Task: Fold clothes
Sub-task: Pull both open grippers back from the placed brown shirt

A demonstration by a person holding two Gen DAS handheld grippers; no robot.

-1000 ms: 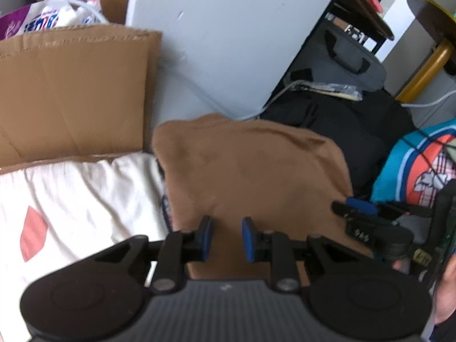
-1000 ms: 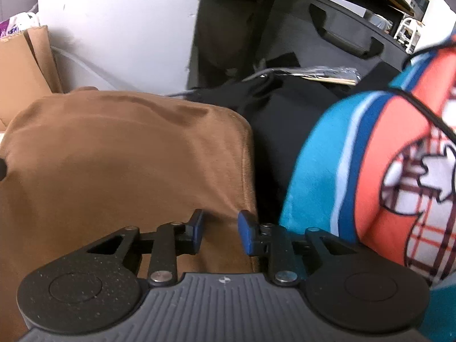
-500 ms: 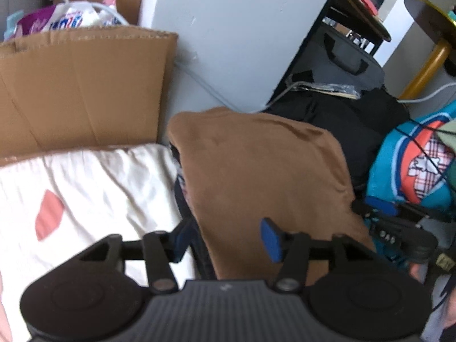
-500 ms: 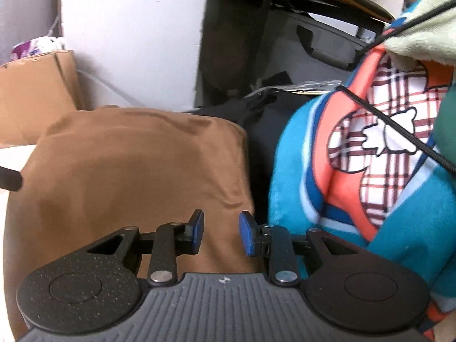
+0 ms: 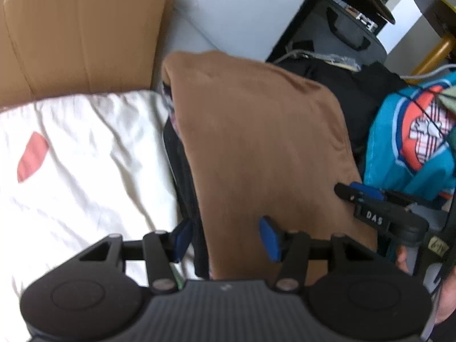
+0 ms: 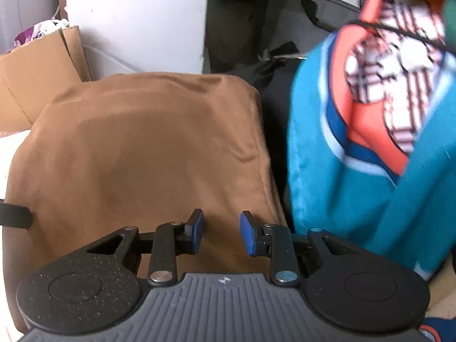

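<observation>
Inspecting the brown garment (image 5: 256, 142) first, we find it lying as a flat, roughly rectangular fold across the centre of the left wrist view, its surface smooth apart from faint creases toward the upper right corner; in the right wrist view it fills the centre and left of the frame. It rests on top of a dark garment (image 5: 182, 171), whose edge shows along its left side, so we judge it to be the top layer of a stack. The left gripper (image 5: 225, 239), at the lower centre of its frame, has its jaws spread, straddling the near left edge of the brown garment; the blue pads do not press on the cloth. The right gripper (image 6: 221, 232), at the lower centre of its own frame, hangs over the near right part of the same garment with its jaws opening and nothing pinched between them; we also see it at the right edge of the left wrist view. On this evidence we judge this piece to be folded and set down, with both tools free of it. To the left lies a white quilt (image 5: 85, 156) bearing a red patch, with a cardboard sheet (image 5: 85, 28) propped behind it in the upper left. To the right, a teal printed fabric (image 6: 356, 156) sits heaped and unfolded; we judge that it remains to be done. Black bags (image 5: 350, 37) occupy the upper right background.
</observation>
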